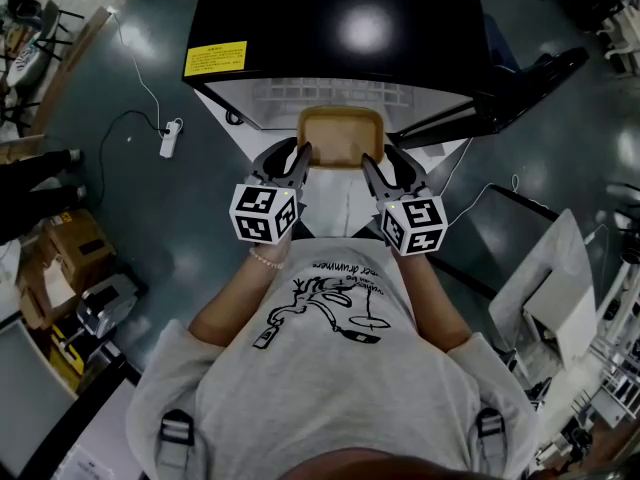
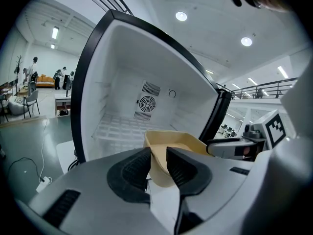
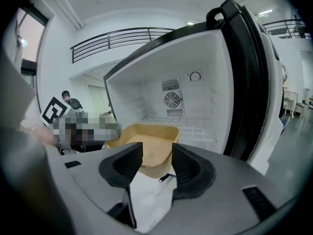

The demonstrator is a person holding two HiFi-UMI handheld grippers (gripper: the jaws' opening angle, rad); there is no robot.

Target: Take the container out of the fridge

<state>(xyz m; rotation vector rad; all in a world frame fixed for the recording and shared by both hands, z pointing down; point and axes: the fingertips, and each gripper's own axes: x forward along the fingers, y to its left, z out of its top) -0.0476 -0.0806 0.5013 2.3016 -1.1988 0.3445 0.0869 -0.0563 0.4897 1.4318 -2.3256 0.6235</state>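
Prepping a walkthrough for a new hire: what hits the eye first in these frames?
A tan container sits dead centre in the head view, pinched at its near corners by the left tool and the right tool. Just behind it is the black-topped fridge, its door swung open to the right and its white inside on show.

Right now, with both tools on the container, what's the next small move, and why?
Probably draw both tools straight back, keeping them level. The left tool and right tool each clamp a wall of the tan container, which hangs just in front of the open fridge.
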